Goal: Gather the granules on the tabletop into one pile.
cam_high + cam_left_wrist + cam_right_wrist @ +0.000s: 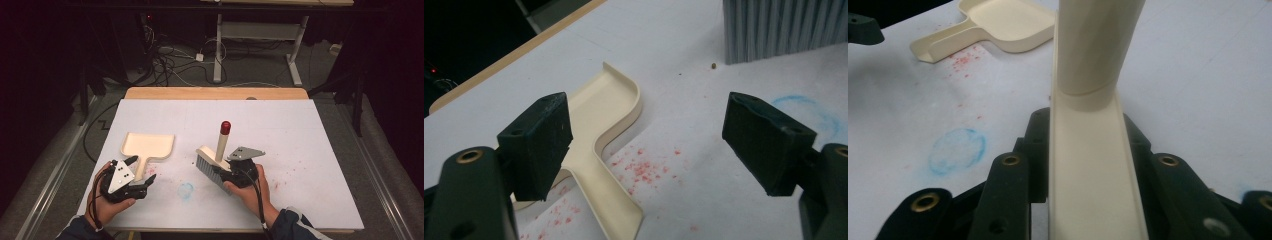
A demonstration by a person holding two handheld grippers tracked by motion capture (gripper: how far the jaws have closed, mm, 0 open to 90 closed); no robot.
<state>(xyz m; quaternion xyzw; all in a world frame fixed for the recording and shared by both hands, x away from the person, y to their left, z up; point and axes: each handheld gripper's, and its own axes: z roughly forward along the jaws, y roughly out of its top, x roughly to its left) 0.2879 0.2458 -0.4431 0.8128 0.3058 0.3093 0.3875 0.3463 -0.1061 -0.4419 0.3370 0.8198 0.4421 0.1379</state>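
brush handle's top is cut off in the right gripper view; right tongs clamp the brush block, left tongs gape wide around the dustpan handle, not gripping

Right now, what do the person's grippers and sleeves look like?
Both are black two-jaw units. The left gripper has a grey three-cornered plate with dark holes on top and black cables looping by the wrist. The right gripper has the same plate and a black cable trailing along the forearm. Brass-coloured bushings sit in the jaw arms; pads are blocky black. Sleeves are dark blue.
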